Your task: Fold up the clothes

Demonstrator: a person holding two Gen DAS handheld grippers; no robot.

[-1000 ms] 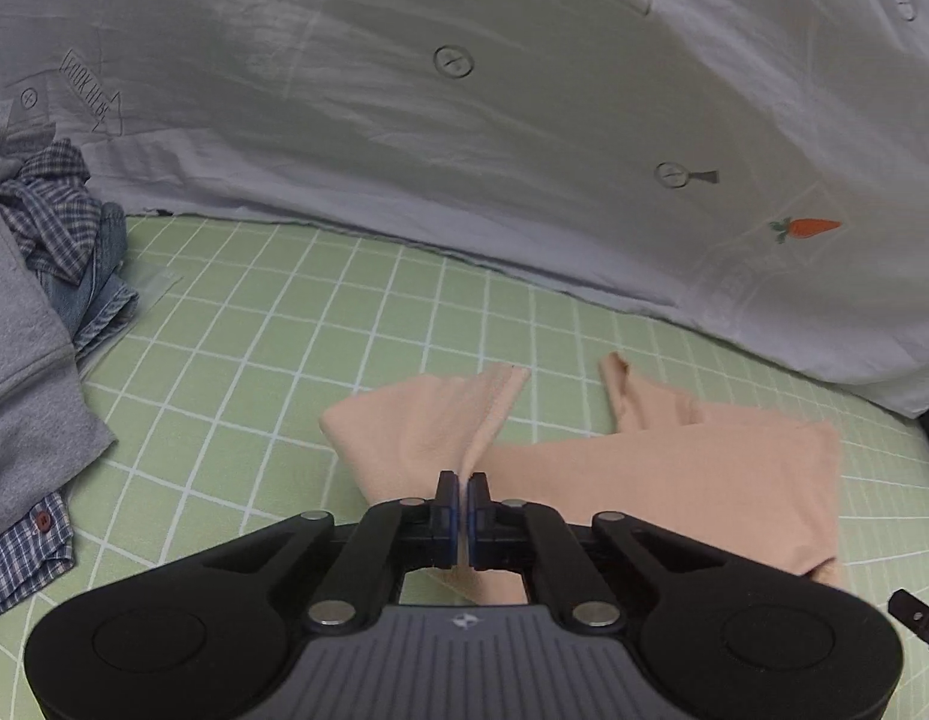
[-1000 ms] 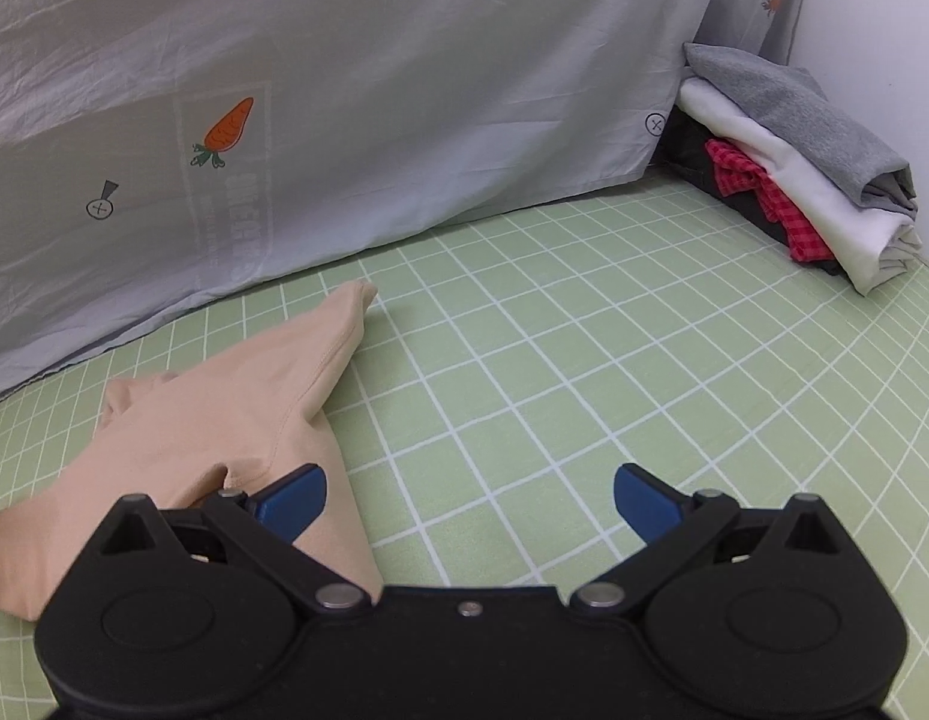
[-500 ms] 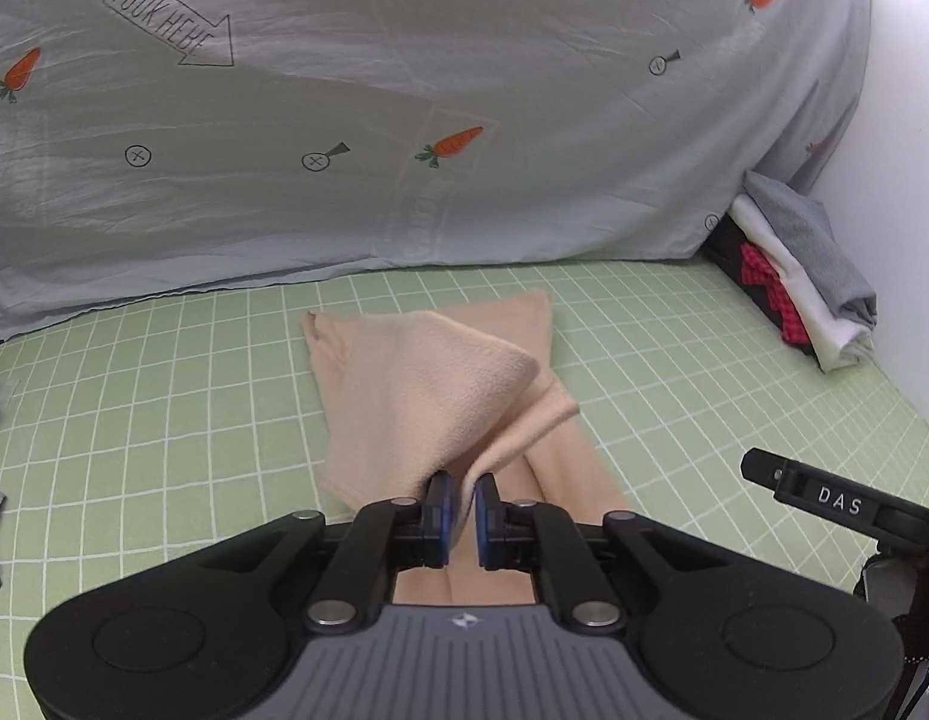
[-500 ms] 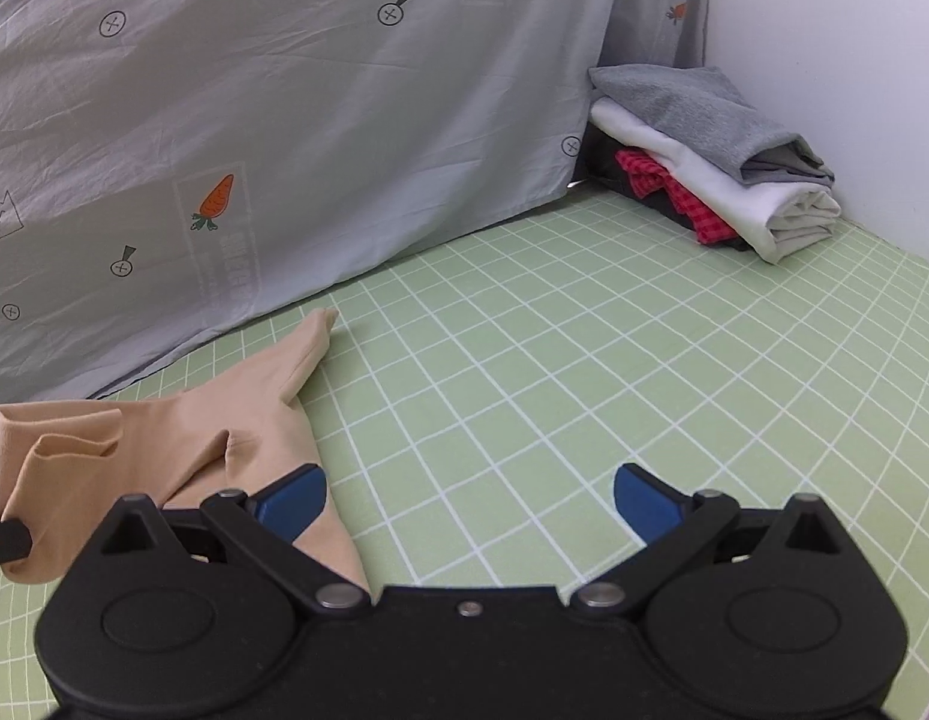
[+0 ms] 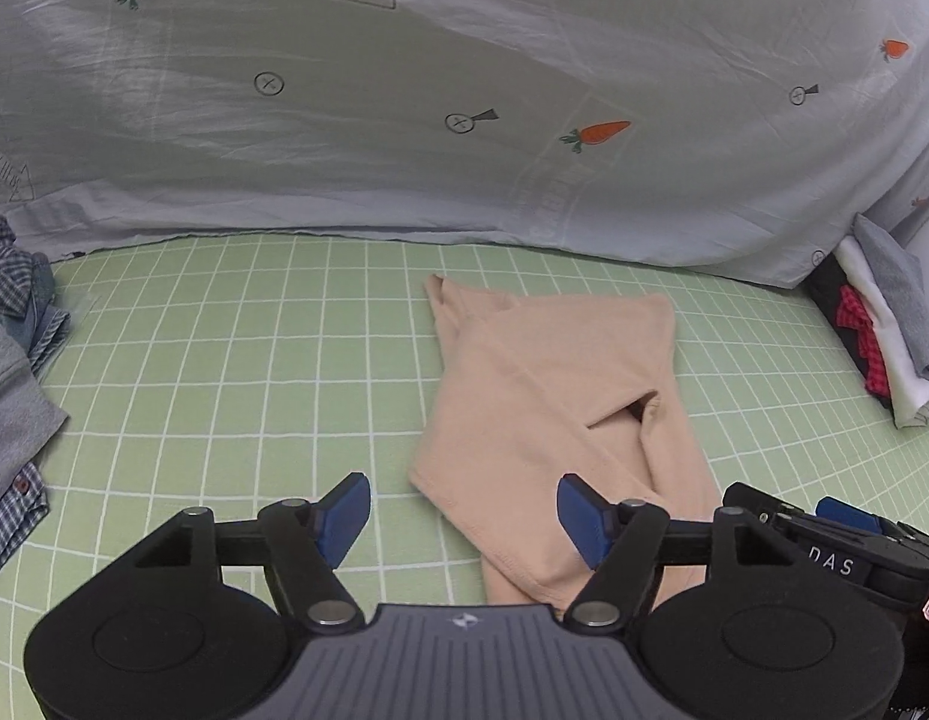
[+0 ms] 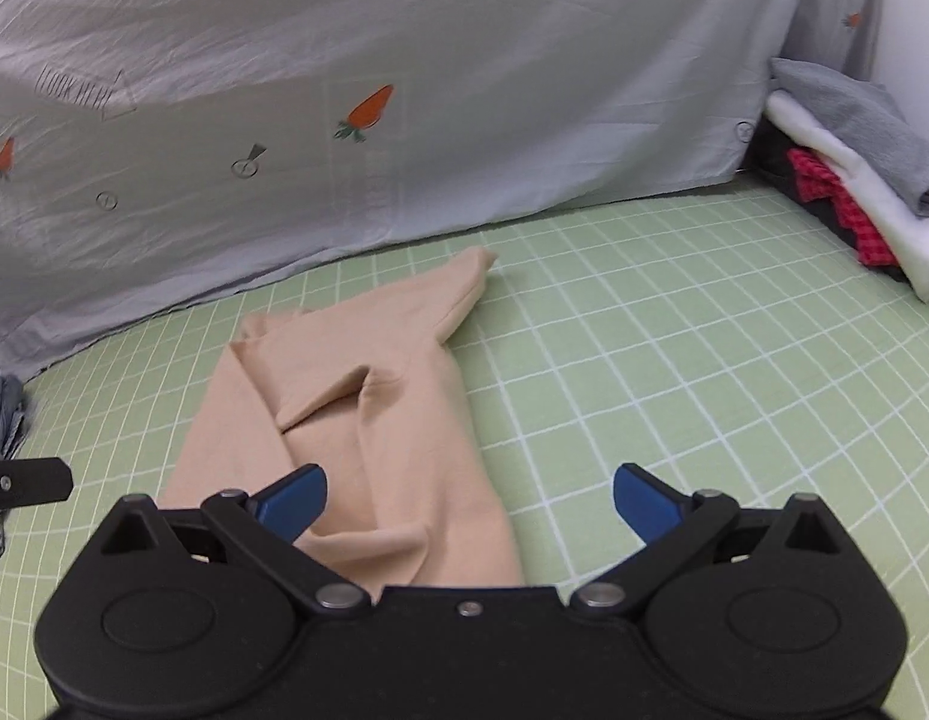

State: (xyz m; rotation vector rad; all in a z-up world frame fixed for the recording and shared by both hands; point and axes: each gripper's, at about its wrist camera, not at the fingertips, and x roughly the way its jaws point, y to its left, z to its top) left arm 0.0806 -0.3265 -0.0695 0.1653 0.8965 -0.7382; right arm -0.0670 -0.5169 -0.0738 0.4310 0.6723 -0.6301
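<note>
Peach-coloured garment (image 5: pixel 554 396) lies loosely folded on the green gridded mat (image 5: pixel 224 372), one layer doubled over the other, its far corner near the hanging grey sheet (image 5: pixel 464 90) with carrot prints. My left gripper (image 5: pixel 461 516) is spread wide above the garment's near left edge and grips nothing, and my right gripper (image 6: pixel 470 498) is just as wide open and empty over its near right end. Folded clothes are stacked at the far right (image 6: pixel 854 180), and a heap of loose ones sits at the left (image 5: pixel 14 372)
</note>
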